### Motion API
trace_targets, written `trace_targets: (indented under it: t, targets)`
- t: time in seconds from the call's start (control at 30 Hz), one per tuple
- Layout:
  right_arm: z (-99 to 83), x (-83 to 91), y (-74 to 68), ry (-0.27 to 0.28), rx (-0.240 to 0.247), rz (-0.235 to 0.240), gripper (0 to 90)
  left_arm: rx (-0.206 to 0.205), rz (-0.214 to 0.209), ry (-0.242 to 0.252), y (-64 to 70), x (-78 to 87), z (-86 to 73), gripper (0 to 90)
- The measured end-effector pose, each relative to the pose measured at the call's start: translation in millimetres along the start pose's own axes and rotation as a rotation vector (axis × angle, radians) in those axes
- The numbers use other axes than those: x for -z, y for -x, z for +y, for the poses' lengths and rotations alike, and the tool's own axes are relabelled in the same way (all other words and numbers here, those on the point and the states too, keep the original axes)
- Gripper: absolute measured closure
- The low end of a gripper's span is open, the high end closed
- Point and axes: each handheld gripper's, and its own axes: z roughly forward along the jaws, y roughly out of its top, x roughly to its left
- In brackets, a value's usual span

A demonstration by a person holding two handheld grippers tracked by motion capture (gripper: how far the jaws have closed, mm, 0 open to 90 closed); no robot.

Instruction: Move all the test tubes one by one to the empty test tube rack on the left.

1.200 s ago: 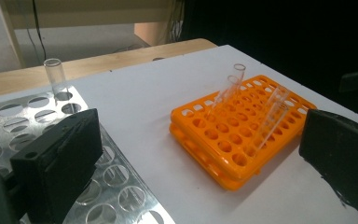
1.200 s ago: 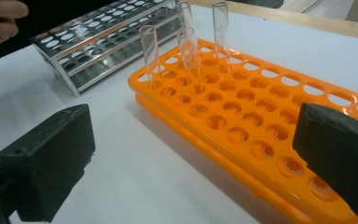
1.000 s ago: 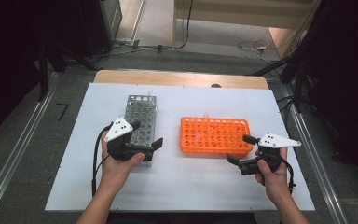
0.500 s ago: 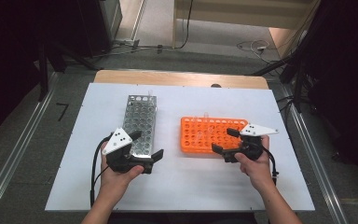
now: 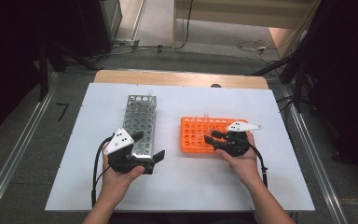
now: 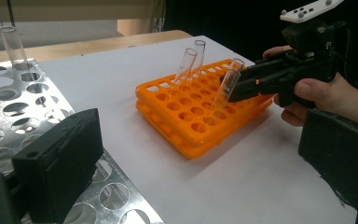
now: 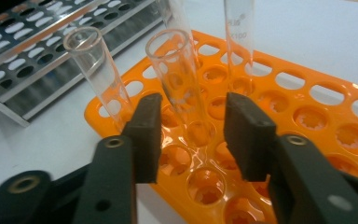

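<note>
Since a second ago your right tongs point(image 5: 213, 138) have travelled from the bare table point(image 5: 270, 186) in over the near edge of the orange rack point(image 5: 191, 140), and your left tongs point(image 5: 148, 147) have slid back along the metal rack point(image 5: 140, 116) toward you.

From the high view, the left tongs sit at the near end of the metal rack, jaws spread wide with nothing between them. The right tongs point leftward across the orange rack; at this distance you cannot tell their opening.

Looking along your left tongs point(image 6: 205, 168), both black jaws stand far apart, one over the metal rack's holes. Ahead, the right tongs point(image 6: 235, 86) reach a tilted glass tube point(image 6: 226, 88) in the orange rack, with two more tubes point(image 6: 189, 63) standing beyond it. A lone tube point(image 6: 10, 42) stands at the metal rack's far corner.

Looking along your right tongs point(image 7: 190, 135), the jaws are apart, one on either side of the glass tube point(image 7: 179, 74), not yet pressing it. Another tube leans just left of the left jaw, a third rises beyond the right one.

By my reading, one tube has reached the metal rack and three remain; the grasp itself is still to come. Tube bottoms are hidden inside the rack holes, and the farthest tube's top is cut off.
</note>
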Motion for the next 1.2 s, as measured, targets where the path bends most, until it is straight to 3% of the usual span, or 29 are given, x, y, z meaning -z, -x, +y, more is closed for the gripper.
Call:
trace_targets:
  t: [0.1, 0.47, 0.8, 0.93, 1.2]
  targets:
    - [-0.8, -6.3, -1.5, -0.02, 0.004, -0.023, 61.4, 0.004, 0.001, 0.001, 0.1, 0.0, -0.4, 0.0]
    - [-2.5, -12.2, -9.3, 0.012, 0.064, -0.089, 73.7, 0.006, -0.009, -0.005, 0.6, -3.1, -1.4, 0.0]
    - [7.2, 13.2, -4.0, 0.106, 0.027, -0.041, 74.0, 0.0, -0.015, -0.006, 2.9, -4.9, -1.2, 0.0]
    - [10.6, 27.7, -5.5, 0.12, 0.011, -0.016, 74.0, -0.003, -0.02, -0.005, 5.2, -5.6, -0.7, 0.0]
    - [11.5, 49.4, -20.6, 0.111, 0.046, 0.025, 74.0, -0.008, -0.041, 0.0, 11.5, -7.6, 1.9, 0.0]
